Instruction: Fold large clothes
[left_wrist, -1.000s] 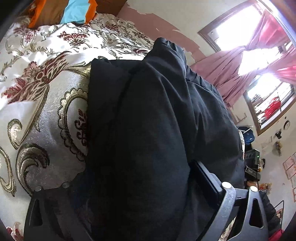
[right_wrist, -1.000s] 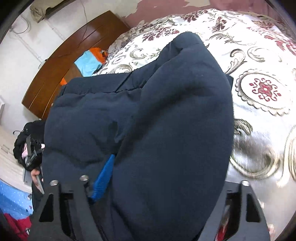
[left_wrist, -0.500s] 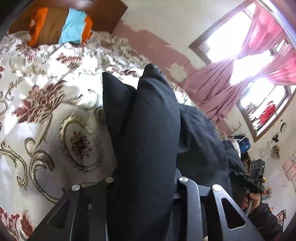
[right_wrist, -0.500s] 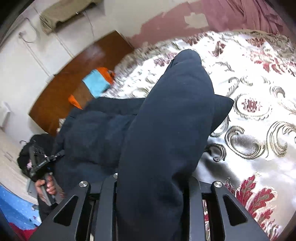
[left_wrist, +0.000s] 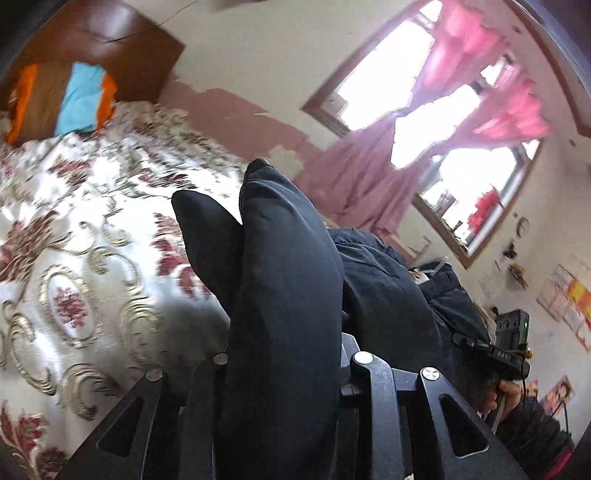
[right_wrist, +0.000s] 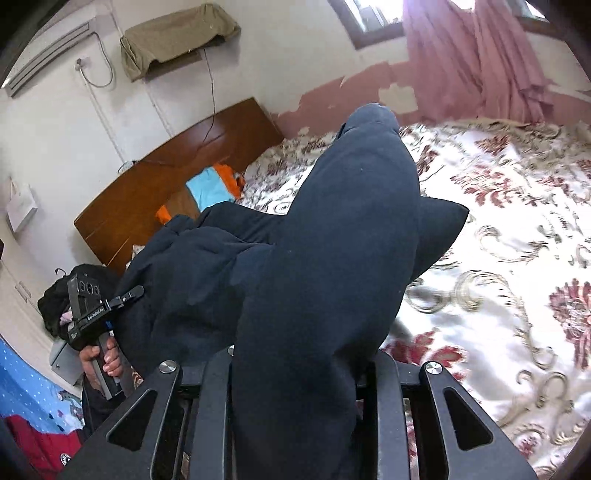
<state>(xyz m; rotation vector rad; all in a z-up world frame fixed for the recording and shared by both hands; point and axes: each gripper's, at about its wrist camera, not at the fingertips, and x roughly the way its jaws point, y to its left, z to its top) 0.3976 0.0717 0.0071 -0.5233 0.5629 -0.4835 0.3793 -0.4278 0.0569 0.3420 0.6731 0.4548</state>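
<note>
Left gripper (left_wrist: 284, 373) clamped on a fold of dark garment (left_wrist: 288, 280). Right gripper (right_wrist: 295, 369) likewise clamped on it, fingers just closed. Lifted above the patterned bed (right_wrist: 517, 236).

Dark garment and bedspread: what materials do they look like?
Dark garment: looks like thick, soft matte fabric, perhaps fleece or padded cotton; it bulges in rounded folds with no sheen. Bedspread: probably satin-like woven cloth; its white ground shines and the gold scrolls glint. Exact fibres cannot be told.
</note>
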